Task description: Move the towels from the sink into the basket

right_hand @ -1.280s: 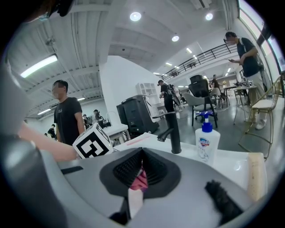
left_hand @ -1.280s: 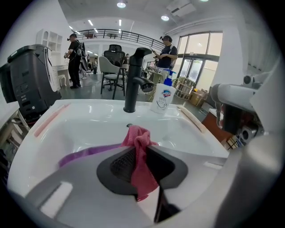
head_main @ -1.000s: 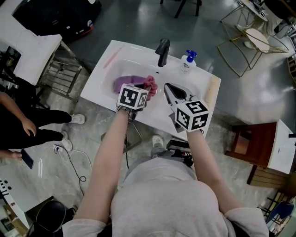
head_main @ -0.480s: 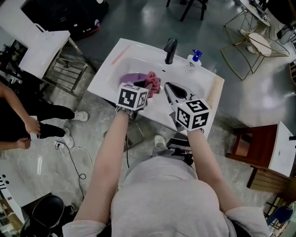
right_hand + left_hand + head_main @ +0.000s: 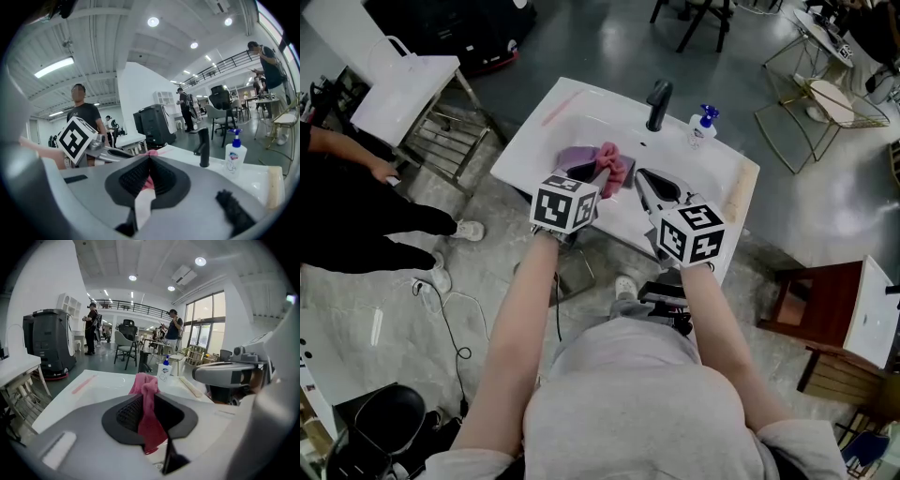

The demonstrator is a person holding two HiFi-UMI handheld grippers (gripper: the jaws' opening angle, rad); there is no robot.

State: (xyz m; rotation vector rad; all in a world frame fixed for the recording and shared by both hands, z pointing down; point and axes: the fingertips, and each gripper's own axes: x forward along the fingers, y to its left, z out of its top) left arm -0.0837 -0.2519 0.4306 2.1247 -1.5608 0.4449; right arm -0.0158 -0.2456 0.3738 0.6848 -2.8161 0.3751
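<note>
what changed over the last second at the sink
The left gripper, already shut on the pink towel, has lifted it a little above the sink. The purple towel stays in the sink, and the right gripper stays shut and empty near the front edge.

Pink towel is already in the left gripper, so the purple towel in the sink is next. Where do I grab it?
Probably pinch a raised fold atop the purple towel, coming from above on the near side. It lies bunched in the sink, left of the faucet, no flat edge showing.
</note>
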